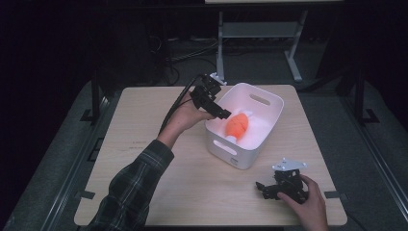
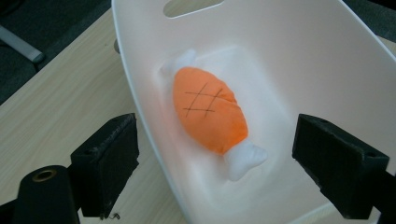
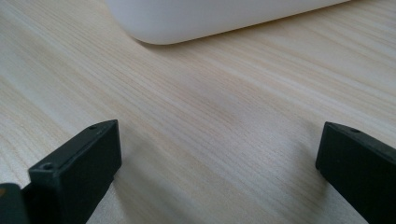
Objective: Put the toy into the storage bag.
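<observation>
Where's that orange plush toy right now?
The plush toy lies on the bottom of the white bin at mid-table in the high view, just beyond the open left tongs.

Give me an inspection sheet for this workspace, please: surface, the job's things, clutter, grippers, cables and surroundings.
Surface: light wood table, bare around the bin.
Job's things: orange plush toy with white ends lies on the floor of the white bin, which stands upright on the table.
Clutter: nothing seen.
Grippers: left gripper hangs over the bin's near rim, jaws open, toy between them but not touched; right gripper rests low on the table beside the bin, jaws open and empty.
Cables: black cable trails from the left gripper toward the table's far edge.
Surroundings: dark floor with loose cables, grey desk frame behind.
</observation>
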